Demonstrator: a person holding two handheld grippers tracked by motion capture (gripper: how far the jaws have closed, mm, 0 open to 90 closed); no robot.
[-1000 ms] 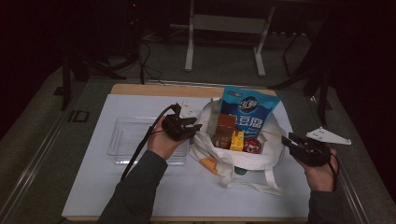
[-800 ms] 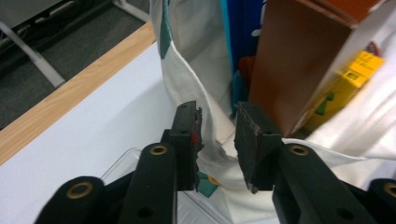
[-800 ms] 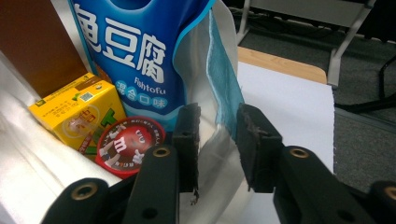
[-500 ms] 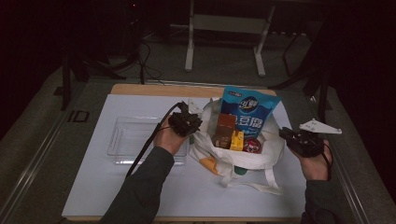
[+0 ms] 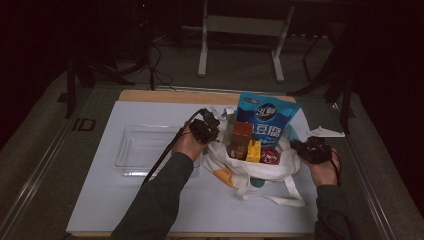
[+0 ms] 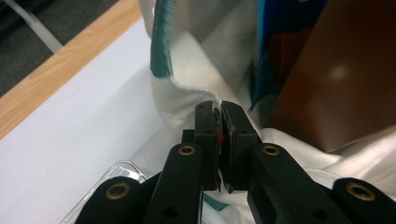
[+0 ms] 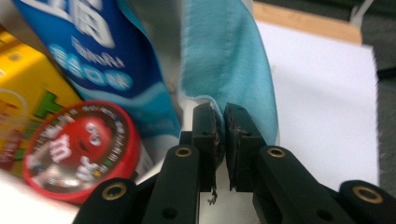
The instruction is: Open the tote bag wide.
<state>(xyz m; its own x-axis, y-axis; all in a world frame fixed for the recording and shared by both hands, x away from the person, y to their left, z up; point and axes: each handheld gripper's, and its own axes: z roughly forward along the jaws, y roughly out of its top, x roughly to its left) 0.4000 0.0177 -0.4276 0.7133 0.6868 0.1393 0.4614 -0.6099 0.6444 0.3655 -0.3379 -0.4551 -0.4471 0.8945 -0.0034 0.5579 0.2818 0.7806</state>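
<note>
both jaws of the left gripper (image 6: 219, 128) are pressed together on the white edge of the tote bag (image 5: 260, 172), with the cloth pinched between the pads; they have just been closing on it. in the left gripper view the rim of the bag rises from the jaws, with a teal strip (image 6: 161, 42) sewn on it, and a brown box (image 6: 336, 79) stands just behind the cloth inside the bag.

jaws of the right gripper (image 7: 223, 133) have also just been closing, and they now stand almost together on the rim of the bag at its other side, where a light blue strap (image 7: 224, 51) hangs down to them. the cloth seems to be caught between the pads, with a thin gap remaining lower down.

in the high view the bag lies open on the white mat (image 5: 150, 200), at the right half of the table (image 5: 165, 96), between the left gripper (image 5: 204, 131) and the right gripper (image 5: 310, 150). inside it stand a blue pouch (image 5: 267, 120), the brown box (image 5: 241, 137), a yellow carton (image 5: 253, 150) and a round red tin (image 5: 270, 156), close together. one long handle (image 5: 280, 197) of the bag lies on the mat toward the person. a clear plastic tray (image 5: 142, 150) sits on the mat just beside the left hand (image 5: 187, 146), to the left of the bag.
</note>
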